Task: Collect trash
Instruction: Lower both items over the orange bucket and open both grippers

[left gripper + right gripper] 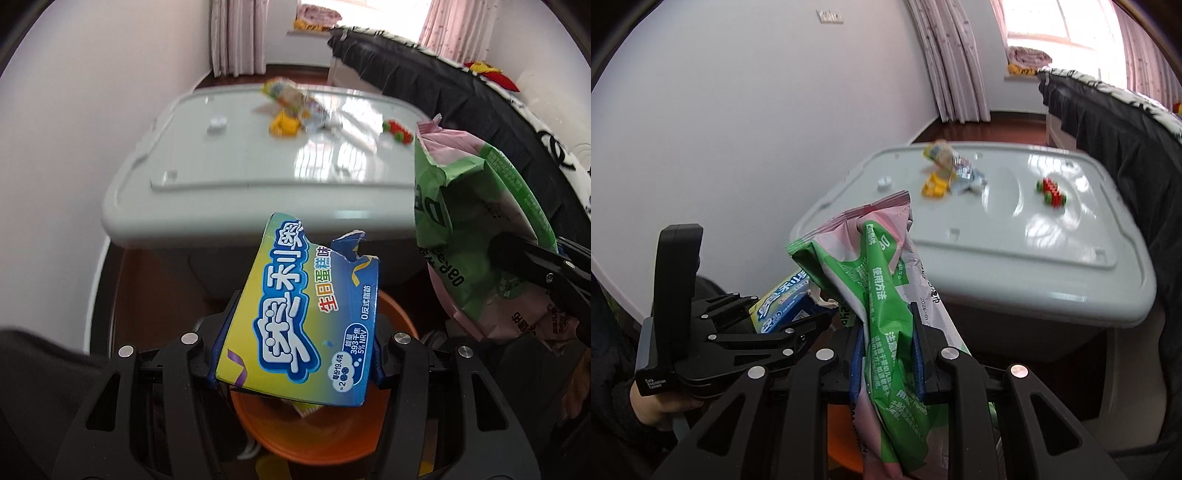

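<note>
Grey plastic table (236, 199) beyond you still carries trash: a crumpled wrapper pile (291, 101) at its far side, with a yellow toy (283, 124) and a red-green toy (509, 132) nearby. Below, the orange bin (314, 435) already holds a scrap. Your right gripper (886, 354) pinches the green-pink bag (886, 295); your left gripper (295, 354) clamps the torn blue-yellow box (310, 314) right over the bin. I'd judge you roughly midway: drop both, then fetch the wrappers.
</note>
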The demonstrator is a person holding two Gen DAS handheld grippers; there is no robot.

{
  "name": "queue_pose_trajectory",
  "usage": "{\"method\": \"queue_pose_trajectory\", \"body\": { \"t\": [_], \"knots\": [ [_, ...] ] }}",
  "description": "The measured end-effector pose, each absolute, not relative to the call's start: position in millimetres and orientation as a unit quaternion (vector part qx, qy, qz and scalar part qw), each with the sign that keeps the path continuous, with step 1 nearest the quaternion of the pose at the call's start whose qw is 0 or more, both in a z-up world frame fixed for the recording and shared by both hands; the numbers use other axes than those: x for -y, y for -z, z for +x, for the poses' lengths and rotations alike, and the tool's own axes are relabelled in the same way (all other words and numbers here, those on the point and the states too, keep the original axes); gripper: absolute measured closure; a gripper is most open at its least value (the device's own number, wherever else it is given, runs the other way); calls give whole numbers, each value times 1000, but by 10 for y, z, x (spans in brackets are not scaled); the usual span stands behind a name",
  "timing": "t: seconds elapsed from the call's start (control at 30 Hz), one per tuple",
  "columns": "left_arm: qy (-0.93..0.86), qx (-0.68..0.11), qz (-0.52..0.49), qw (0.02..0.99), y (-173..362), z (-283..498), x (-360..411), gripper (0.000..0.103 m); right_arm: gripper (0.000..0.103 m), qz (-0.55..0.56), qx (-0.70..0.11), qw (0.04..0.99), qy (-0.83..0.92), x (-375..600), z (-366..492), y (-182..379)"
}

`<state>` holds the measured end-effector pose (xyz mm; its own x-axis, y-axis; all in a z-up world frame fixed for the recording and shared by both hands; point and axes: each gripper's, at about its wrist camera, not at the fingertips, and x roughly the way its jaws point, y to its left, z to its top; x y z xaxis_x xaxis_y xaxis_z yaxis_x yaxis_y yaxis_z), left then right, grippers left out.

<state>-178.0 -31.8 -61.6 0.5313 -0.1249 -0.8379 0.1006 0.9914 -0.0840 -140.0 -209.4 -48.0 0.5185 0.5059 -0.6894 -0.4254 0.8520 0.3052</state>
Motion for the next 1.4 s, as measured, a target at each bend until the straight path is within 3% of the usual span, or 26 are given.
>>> {"method": "queue_pose_trajectory", "body": {
  "t": [0.6,0.77,0.87,1.4],
  "knots": [
    [61,-514,-5,855,890,-1889,271,48,80,46,-435,856,-274,1998,-1424,659],
    [60,-515,3,855,890,-1898,314,29,70,49,-434,858,-271,2028,-1391,662],
    [55,-516,12,855,893,-1908,334,24,63,53,-426,862,-268,2052,-1401,628],
    [53,-515,23,855,875,-1931,403,22,53,57,-413,871,-259,2112,-1386,556]
  ]
}}
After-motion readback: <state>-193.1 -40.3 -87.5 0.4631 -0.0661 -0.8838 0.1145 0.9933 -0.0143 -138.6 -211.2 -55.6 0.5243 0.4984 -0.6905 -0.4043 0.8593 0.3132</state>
